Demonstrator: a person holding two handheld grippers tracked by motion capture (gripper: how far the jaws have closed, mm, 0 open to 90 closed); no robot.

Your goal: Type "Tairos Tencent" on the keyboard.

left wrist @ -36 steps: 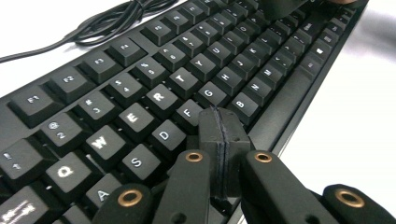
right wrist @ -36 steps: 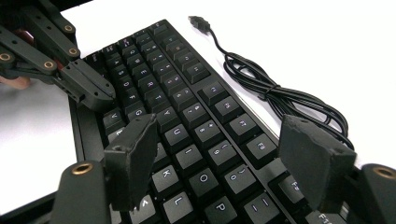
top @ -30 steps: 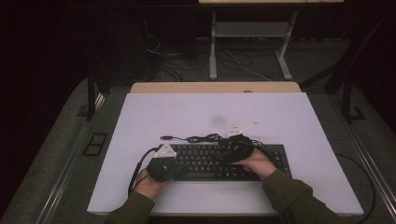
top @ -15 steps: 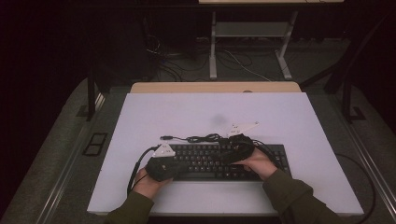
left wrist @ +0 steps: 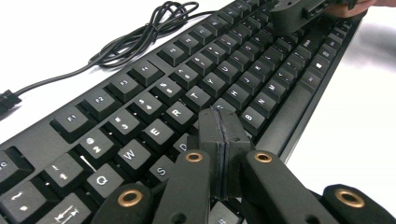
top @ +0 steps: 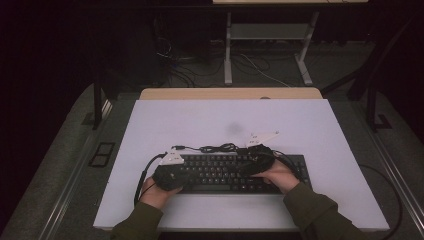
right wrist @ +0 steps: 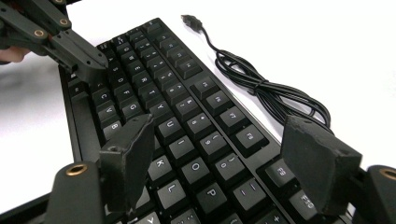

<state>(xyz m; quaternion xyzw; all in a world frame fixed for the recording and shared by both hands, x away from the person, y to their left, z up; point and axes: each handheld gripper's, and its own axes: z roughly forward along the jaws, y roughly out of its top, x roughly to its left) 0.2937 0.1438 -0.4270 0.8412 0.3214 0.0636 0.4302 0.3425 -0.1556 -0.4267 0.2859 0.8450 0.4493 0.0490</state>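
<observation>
A black keyboard (top: 235, 172) lies on the white table top (top: 225, 120), near the front edge. My left gripper (top: 182, 172) rests over its left end. In the left gripper view its pads (left wrist: 224, 140) are shut flat against each other, with nothing between them, just above the D and F keys (left wrist: 187, 144). My right gripper (top: 250, 161) hovers over the right half. Its jaws have just been opening a little and now stand wide apart (right wrist: 224, 154) above the letter keys, gripping nothing. The left gripper's tip (right wrist: 91, 65) shows far off at the keyboard's other end.
The keyboard's black cable (top: 215, 148) lies coiled on the table just behind it, plug end (right wrist: 189, 19) loose. Bare white surface stretches behind and to both sides. A wooden table edge (top: 230, 93) and metal frame legs (top: 228, 60) stand beyond.
</observation>
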